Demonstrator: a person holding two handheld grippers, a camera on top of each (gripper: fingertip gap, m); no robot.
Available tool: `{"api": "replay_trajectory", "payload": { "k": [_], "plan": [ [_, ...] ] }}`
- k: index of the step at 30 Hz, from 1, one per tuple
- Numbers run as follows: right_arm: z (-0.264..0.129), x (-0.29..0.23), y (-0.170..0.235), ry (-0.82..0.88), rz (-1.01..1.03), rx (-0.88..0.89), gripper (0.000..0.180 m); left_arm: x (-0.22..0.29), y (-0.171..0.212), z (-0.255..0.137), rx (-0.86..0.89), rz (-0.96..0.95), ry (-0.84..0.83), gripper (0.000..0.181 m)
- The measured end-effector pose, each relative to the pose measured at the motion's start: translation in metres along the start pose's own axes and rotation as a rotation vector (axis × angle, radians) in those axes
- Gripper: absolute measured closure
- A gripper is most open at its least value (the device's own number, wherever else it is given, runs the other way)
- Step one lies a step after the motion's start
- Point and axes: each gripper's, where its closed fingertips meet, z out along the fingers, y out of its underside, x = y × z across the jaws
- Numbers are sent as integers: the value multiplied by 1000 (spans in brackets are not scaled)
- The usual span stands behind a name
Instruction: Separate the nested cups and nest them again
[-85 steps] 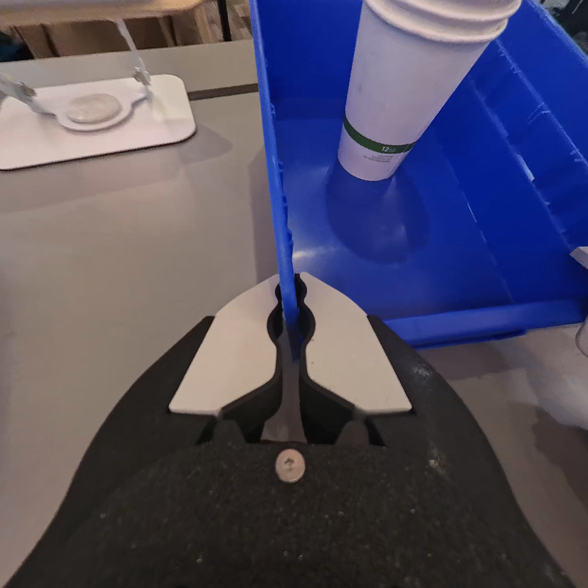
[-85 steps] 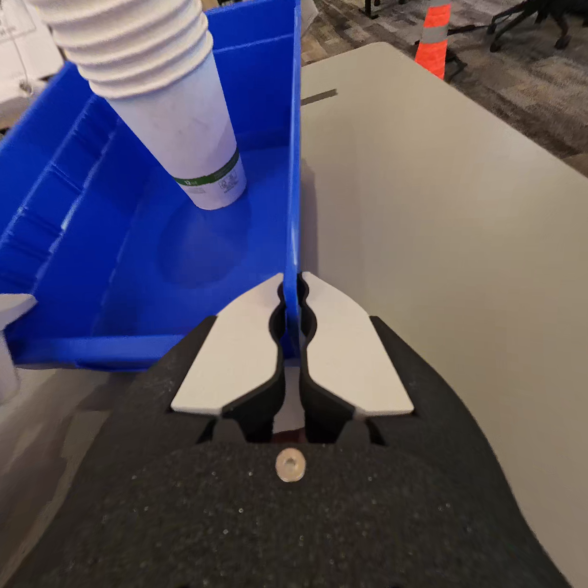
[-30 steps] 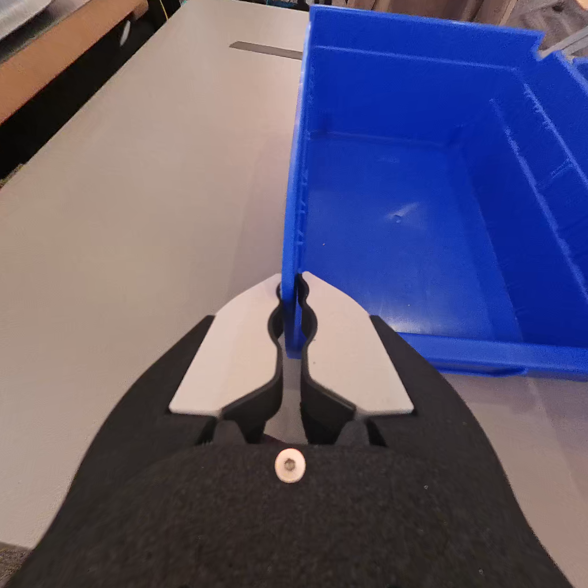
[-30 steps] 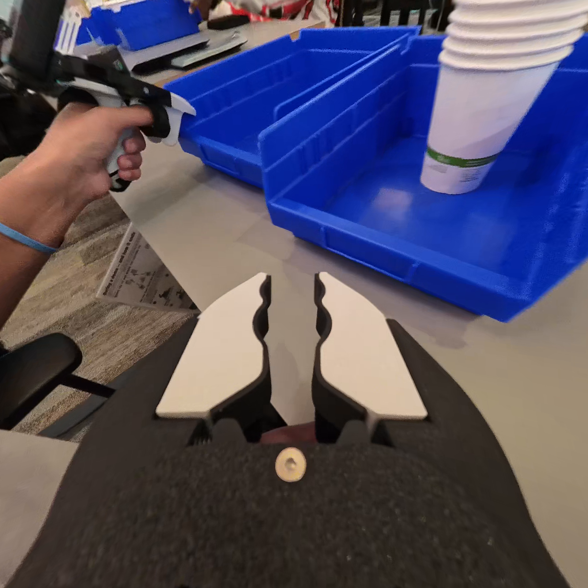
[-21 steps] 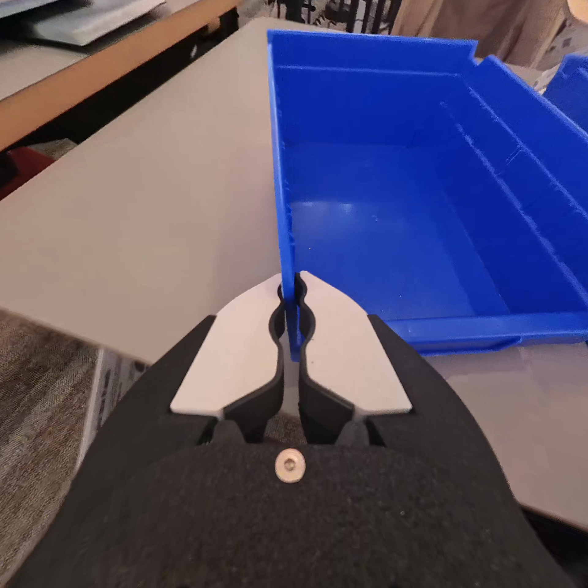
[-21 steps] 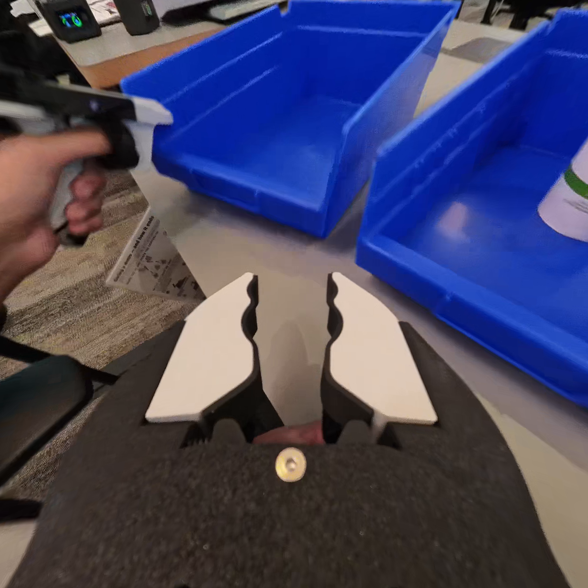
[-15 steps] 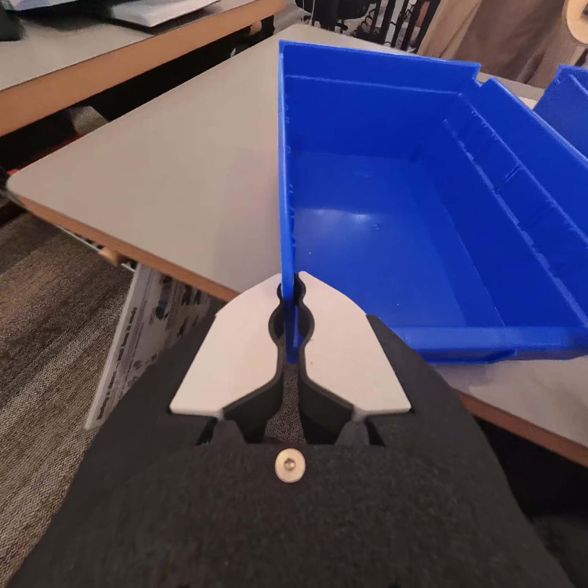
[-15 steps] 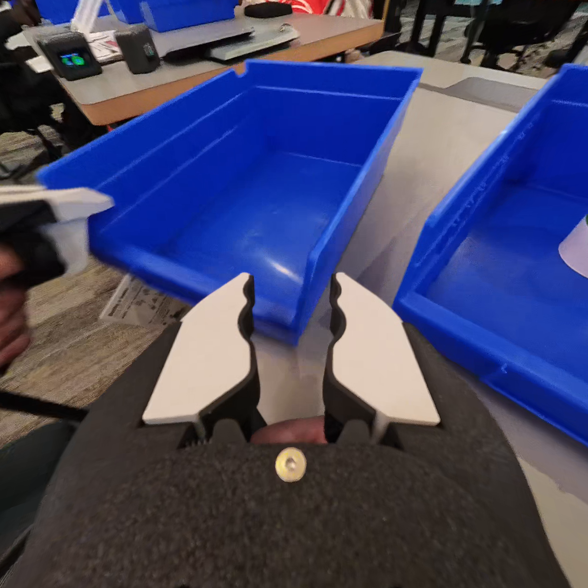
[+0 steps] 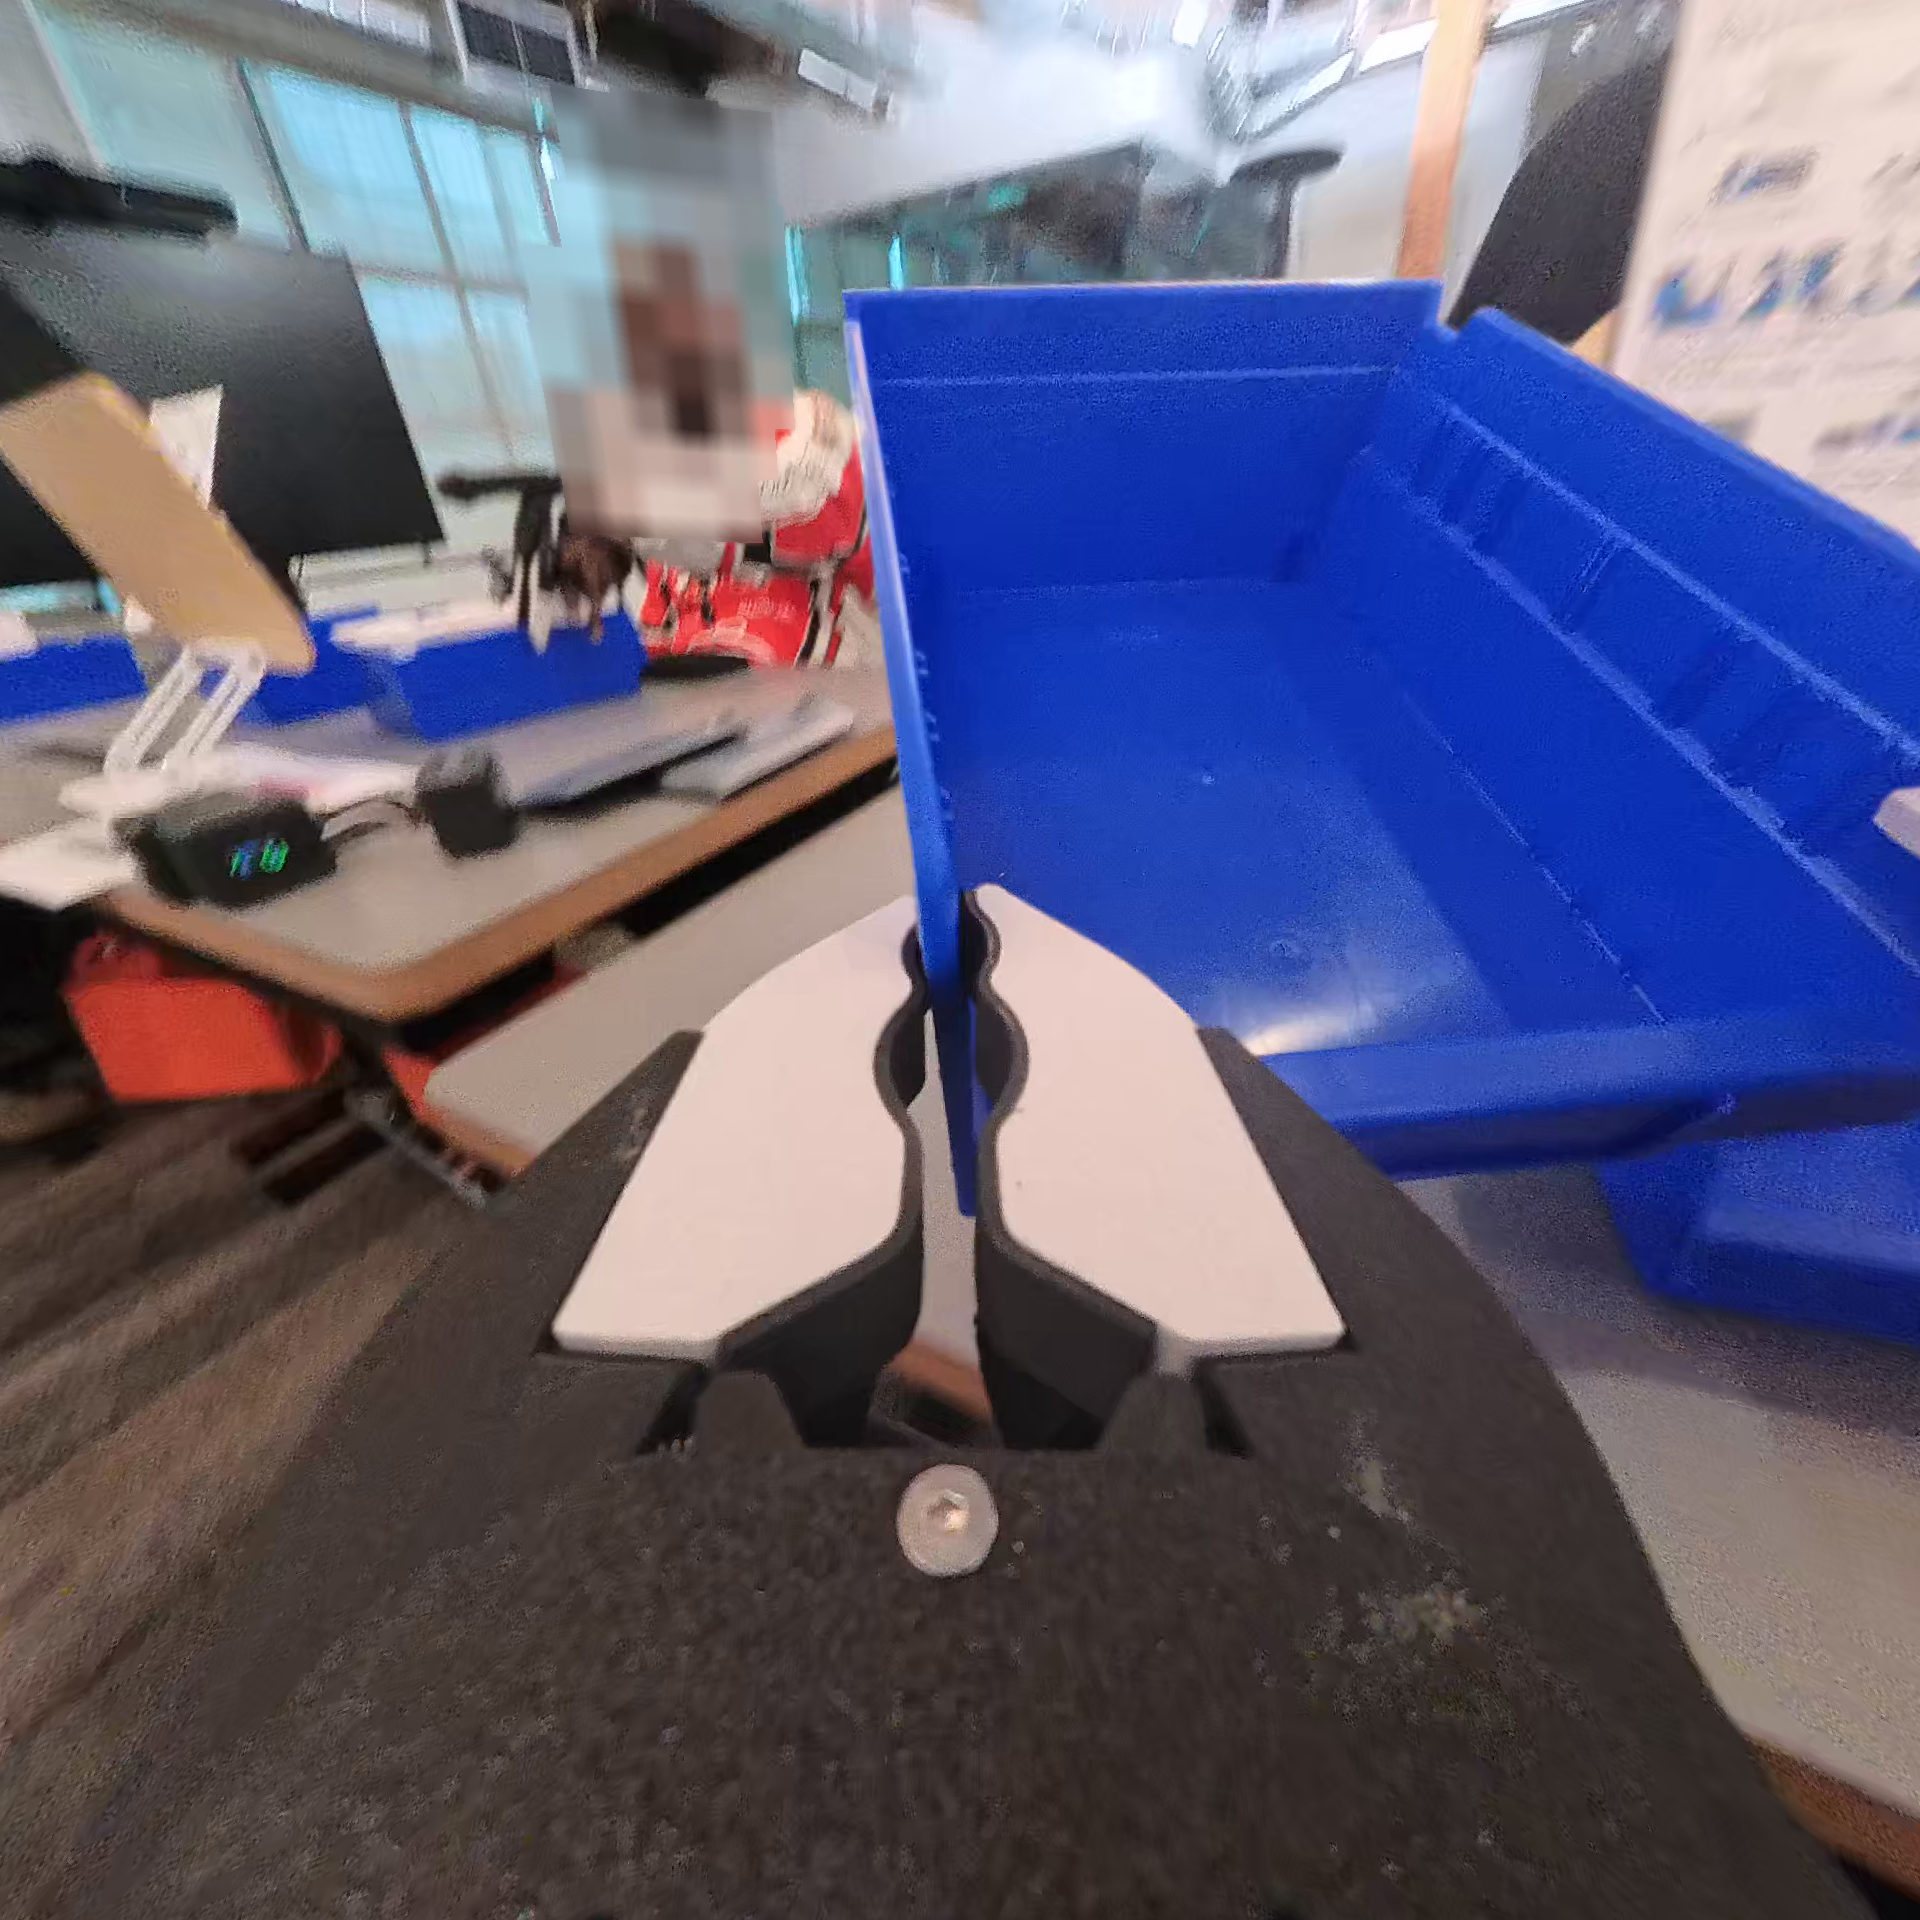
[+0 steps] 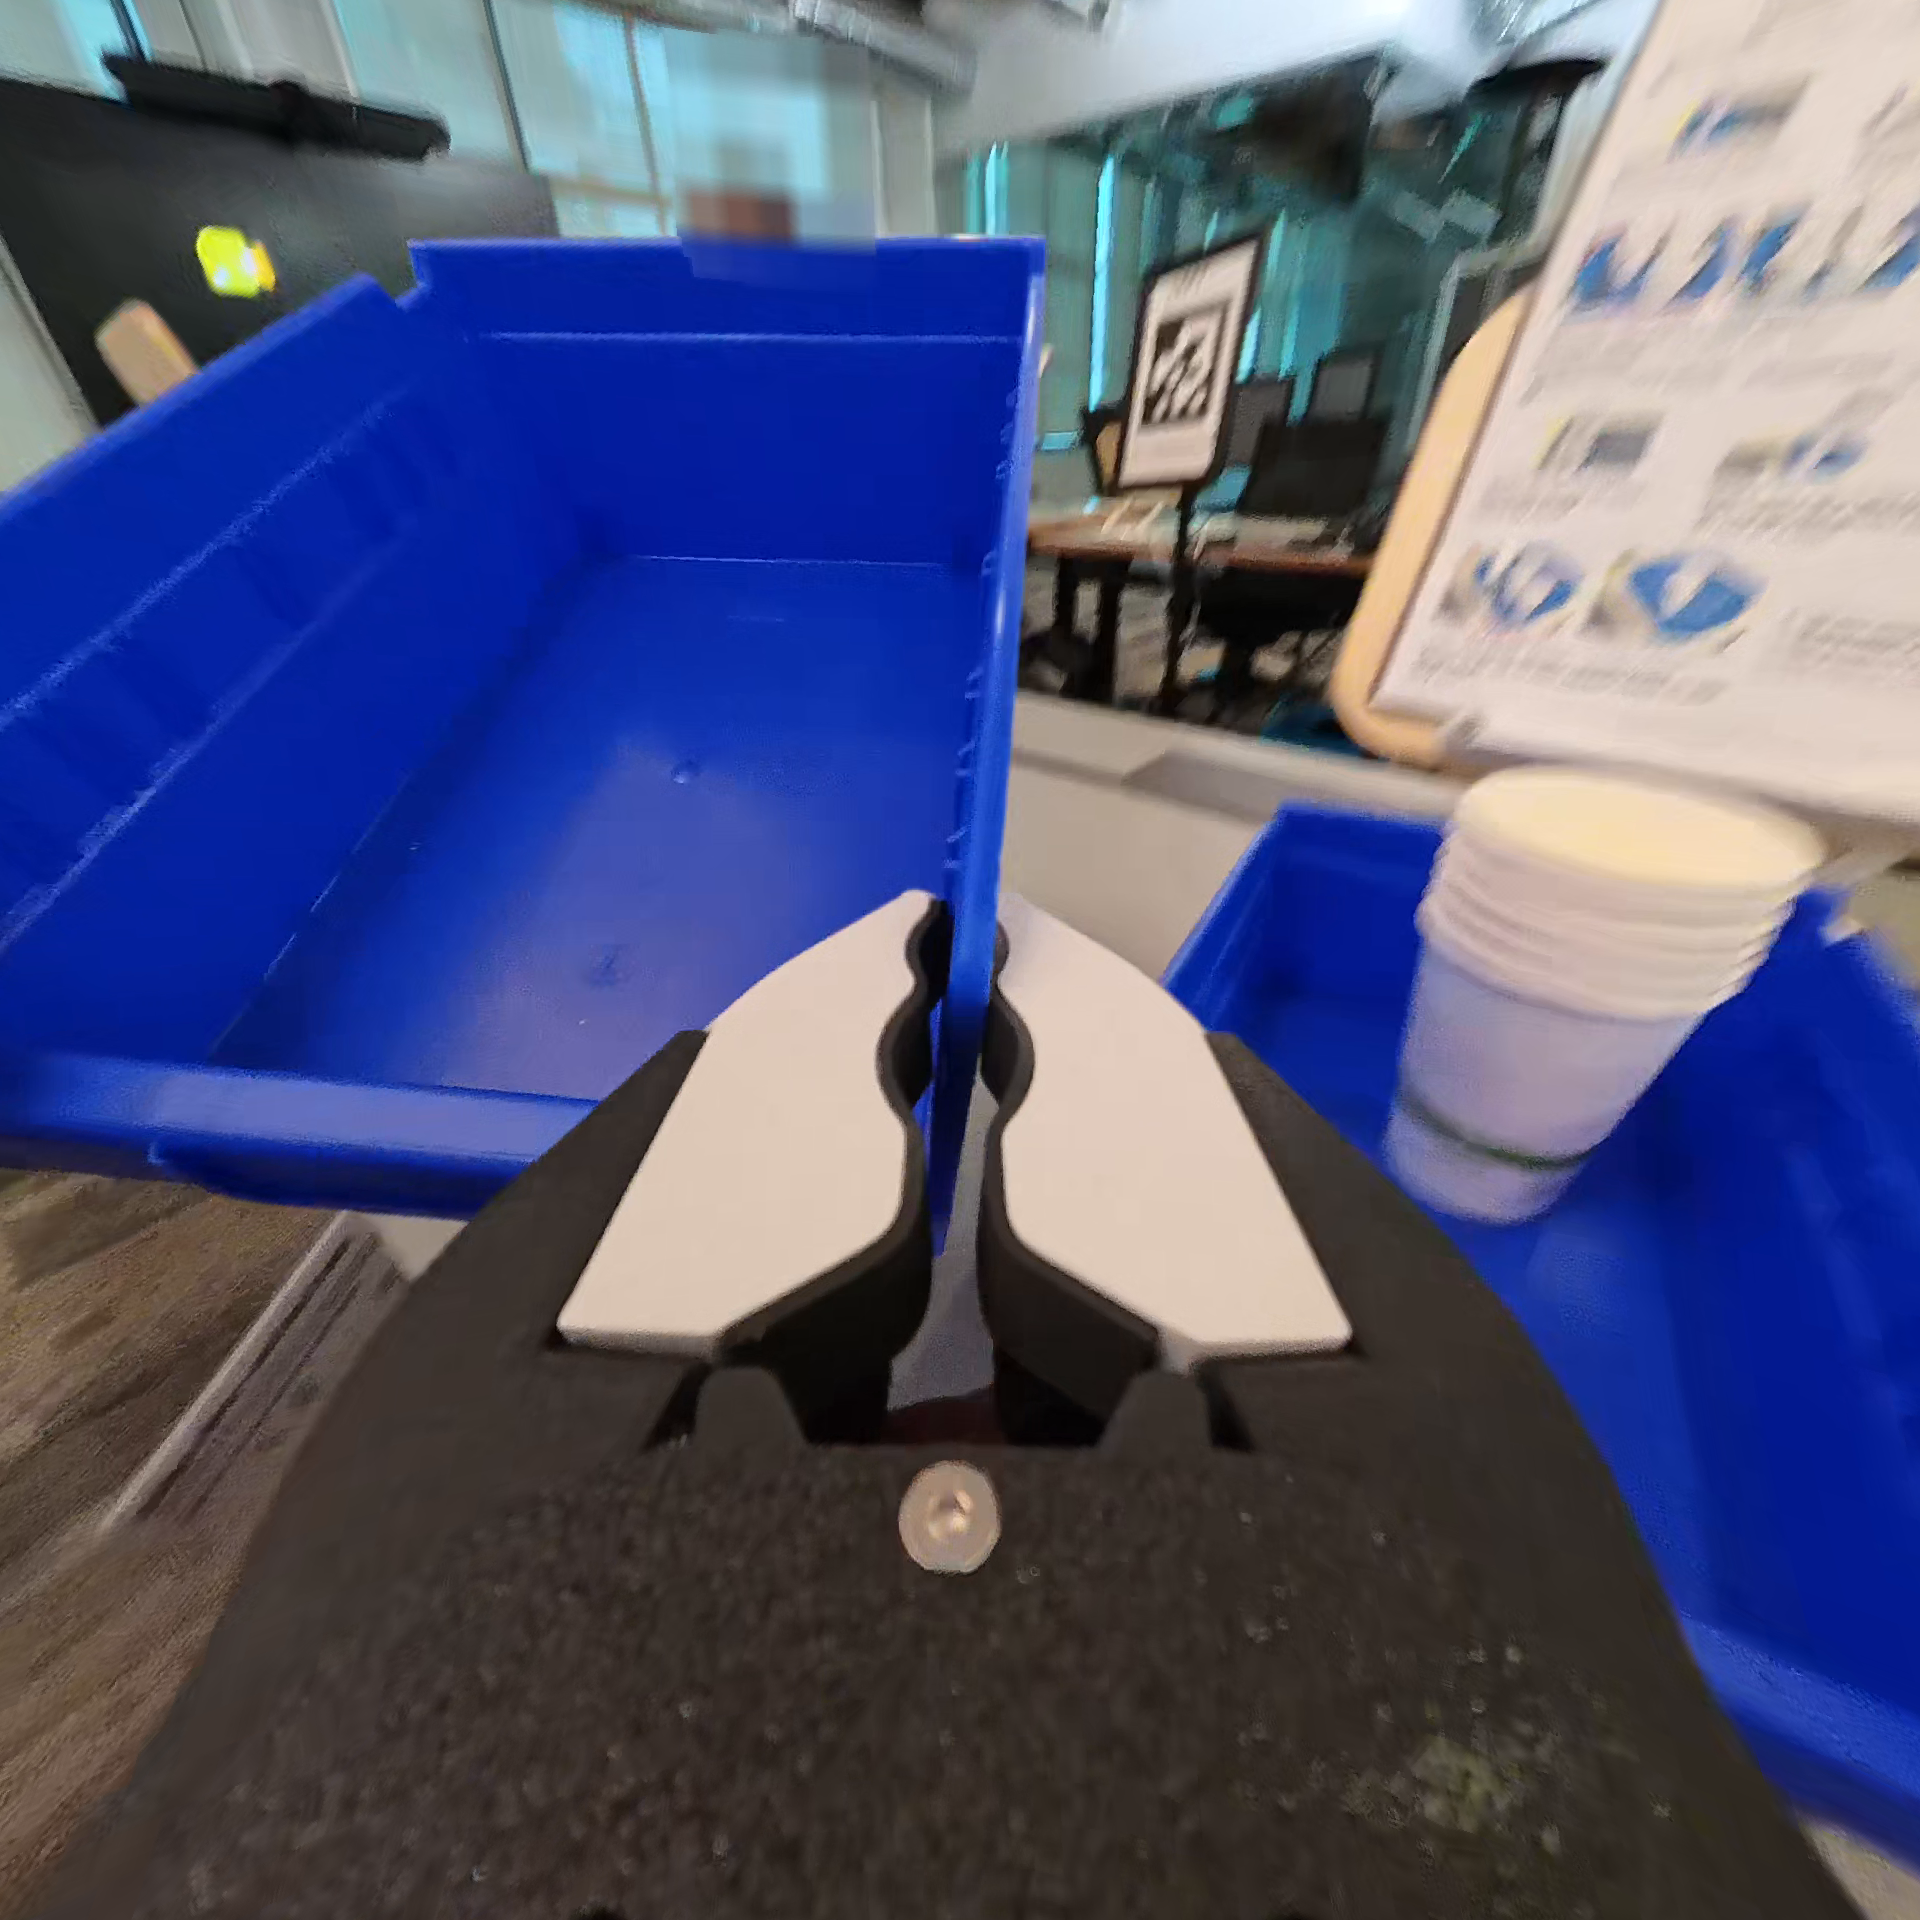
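Observation:
An empty blue bin (image 9: 1351,790) is lifted off the table and tilted. My left gripper (image 9: 951,935) is shut on its left side wall. My right gripper (image 10: 966,935) is shut on the right side wall of the same empty bin (image 10: 582,790). A stack of several nested white paper cups (image 10: 1558,977) with a green band stands upright in a second blue bin (image 10: 1766,1299) at the right of the right wrist view. The tip of the right gripper (image 9: 1901,821) shows at the right edge of the left wrist view.
The second blue bin (image 9: 1787,1236) rests on the grey table (image 9: 1714,1558) below the lifted one. Other desks (image 9: 416,914) with blue bins, a screen and devices stand to the left. A poster board (image 10: 1683,416) stands behind the cups. Carpet floor (image 10: 125,1351) lies lower left.
My right gripper let go of the bin holding the cups, swung left and shut on the empty bin's right wall. Both grippers have raised the empty bin off the table and tilted it.

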Motion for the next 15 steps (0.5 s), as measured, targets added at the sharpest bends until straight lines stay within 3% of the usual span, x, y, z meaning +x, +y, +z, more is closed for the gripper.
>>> {"api": "replay_trajectory", "payload": {
  "k": [4, 8, 15],
  "plan": [
    [-16, 66, -68, 134, -38, 128, 176, 59, -67, 24, 109, 24, 140, 177],
    [-55, 161, -105, 327, -22, 166, 177, 156, -114, 44, 166, 36, 328, 177],
    [-174, 329, -94, 669, 7, 40, 176, 371, -114, 32, 88, -17, 699, 177]
  ]
}}
